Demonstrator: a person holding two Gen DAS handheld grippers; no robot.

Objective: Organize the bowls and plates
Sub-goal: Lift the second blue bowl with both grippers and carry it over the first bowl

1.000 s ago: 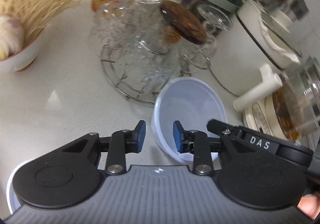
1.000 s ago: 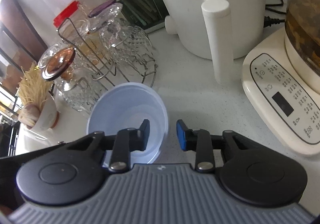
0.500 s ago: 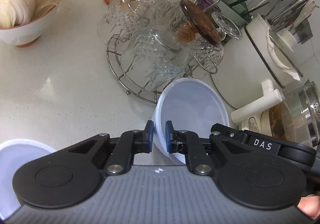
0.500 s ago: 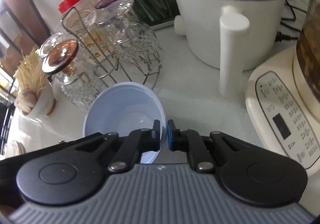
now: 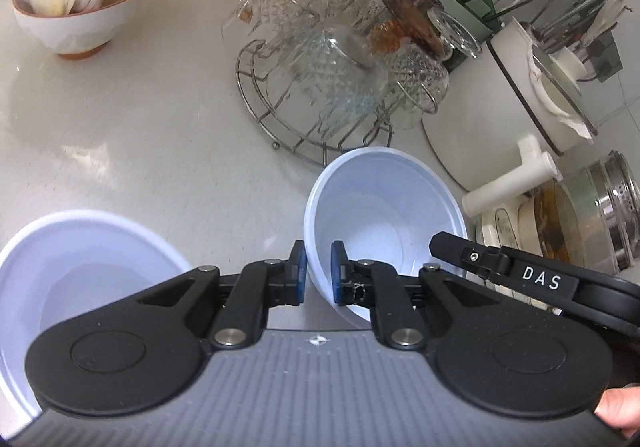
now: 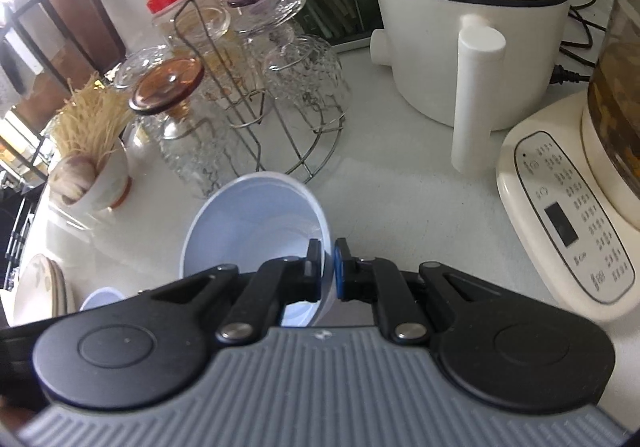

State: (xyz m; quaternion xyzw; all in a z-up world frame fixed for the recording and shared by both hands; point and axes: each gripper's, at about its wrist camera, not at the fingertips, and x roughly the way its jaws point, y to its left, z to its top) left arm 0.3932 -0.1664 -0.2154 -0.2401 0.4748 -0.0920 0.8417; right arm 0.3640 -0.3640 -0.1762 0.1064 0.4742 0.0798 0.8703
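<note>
A: What is the left gripper [image 5: 318, 267] doing?

B: It is pinching the near rim of a pale blue bowl [image 5: 384, 215]; its jaws have just been closing on that rim, one blue pad inside, one outside.

A: And the right gripper [image 5: 440, 243]?

B: Its black arm is reaching in over the bowl's right rim.

A: Anything else lying about?

B: A second blue bowl [image 5: 80, 271] is sitting near left on the counter [image 5: 140, 127]; a wire rack [image 5: 312, 119] of glasses is standing just beyond.
</note>
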